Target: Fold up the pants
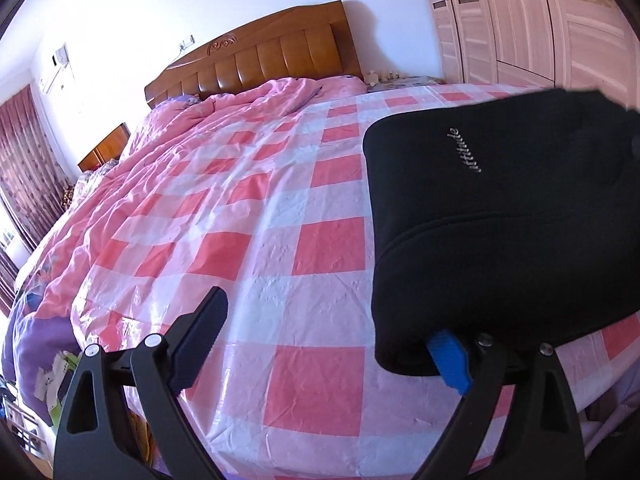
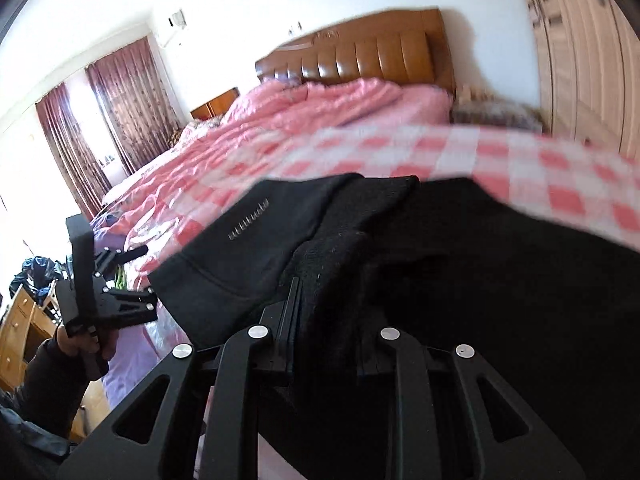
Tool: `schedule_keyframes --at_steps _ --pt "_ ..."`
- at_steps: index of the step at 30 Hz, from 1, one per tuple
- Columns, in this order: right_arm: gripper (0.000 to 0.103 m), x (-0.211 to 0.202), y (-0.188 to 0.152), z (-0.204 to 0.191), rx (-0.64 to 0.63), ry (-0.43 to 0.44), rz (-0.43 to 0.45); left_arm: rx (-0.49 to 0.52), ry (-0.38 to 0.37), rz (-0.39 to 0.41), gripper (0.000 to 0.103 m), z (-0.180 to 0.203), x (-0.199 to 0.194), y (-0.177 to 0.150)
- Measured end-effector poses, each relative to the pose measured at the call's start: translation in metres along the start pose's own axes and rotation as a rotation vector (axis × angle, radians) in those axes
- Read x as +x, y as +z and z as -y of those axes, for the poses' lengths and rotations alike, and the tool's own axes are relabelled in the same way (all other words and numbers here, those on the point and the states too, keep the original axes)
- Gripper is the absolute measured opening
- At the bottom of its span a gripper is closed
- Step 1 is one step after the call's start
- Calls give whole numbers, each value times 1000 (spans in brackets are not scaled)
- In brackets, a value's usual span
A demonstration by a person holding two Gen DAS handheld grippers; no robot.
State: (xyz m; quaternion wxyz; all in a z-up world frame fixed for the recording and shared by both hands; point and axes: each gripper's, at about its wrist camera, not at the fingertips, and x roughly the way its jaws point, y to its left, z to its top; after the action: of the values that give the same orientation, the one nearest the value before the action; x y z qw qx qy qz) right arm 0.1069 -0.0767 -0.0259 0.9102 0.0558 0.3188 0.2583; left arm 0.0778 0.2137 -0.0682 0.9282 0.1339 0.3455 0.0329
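Black pants [image 1: 500, 216] with small silver lettering lie bunched on the pink-and-white checked sheet [image 1: 256, 208] at the right of the left wrist view. My left gripper [image 1: 332, 344] is open; its blue right finger [image 1: 450, 360] sits under the pants' near edge, its black left finger [image 1: 200, 340] is apart over the sheet. In the right wrist view my right gripper [image 2: 332, 320] is shut on the pants [image 2: 480, 280], whose fabric covers the fingertips. The left gripper [image 2: 108, 296] shows at the left beside the pants.
A crumpled pink quilt [image 1: 224, 120] lies toward the wooden headboard [image 1: 272, 60]. A wardrobe [image 1: 520, 20] stands at the right. Curtains [image 2: 120, 108] and a wooden desk [image 2: 20, 320] are at the left, beyond the bed edge.
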Motion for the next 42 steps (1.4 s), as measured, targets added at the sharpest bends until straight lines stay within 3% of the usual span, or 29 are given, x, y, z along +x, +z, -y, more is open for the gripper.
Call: schedule_keyframes --at_steps 3,6,9,10,12,13,17,21,24,27,31,34,39,42 --pt "22 -8 -6 0 -34 -49 12 15 -7 0 93 5 1 0" --pt "23 11 -23 18 44 -32 -70 8 -9 -12 93 6 6 -1" --pt "29 14 -34 31 122 20 -71 -11 -17 -20 94 3 7 -3" --pt "36 14 -33 34 146 29 -78 -10 -15 -21 94 3 6 -3" --pt "81 9 -31 32 136 9 -93 -5 -7 -21 94 2 6 -2" --pt "88 2 -30 29 116 -4 -76 -2 -2 -20 94 2 5 -2" --pt "89 -22 -23 19 53 -69 -11 35 24 0 94 6 2 -5" --pt "88 -15 -1 -16 -31 43 6 16 15 2 94 4 3 -5" --pt "86 18 1 -37 -85 93 -68 13 16 -4 94 4 2 -6" --pt "85 46 -13 -26 -49 65 -181 33 8 -8 94 3 -3 -8" --pt "83 31 -24 -5 3 102 -159 85 -37 -18 94 -3 -25 -14" --pt "85 14 -17 -7 -4 66 -112 86 -35 73 94 -8 -62 1" --pt "85 14 -11 -9 -18 85 -77 10 -194 208 102 -3 -97 62" --pt "85 28 -15 -13 -34 66 -103 26 -342 151 102 34 -59 110"
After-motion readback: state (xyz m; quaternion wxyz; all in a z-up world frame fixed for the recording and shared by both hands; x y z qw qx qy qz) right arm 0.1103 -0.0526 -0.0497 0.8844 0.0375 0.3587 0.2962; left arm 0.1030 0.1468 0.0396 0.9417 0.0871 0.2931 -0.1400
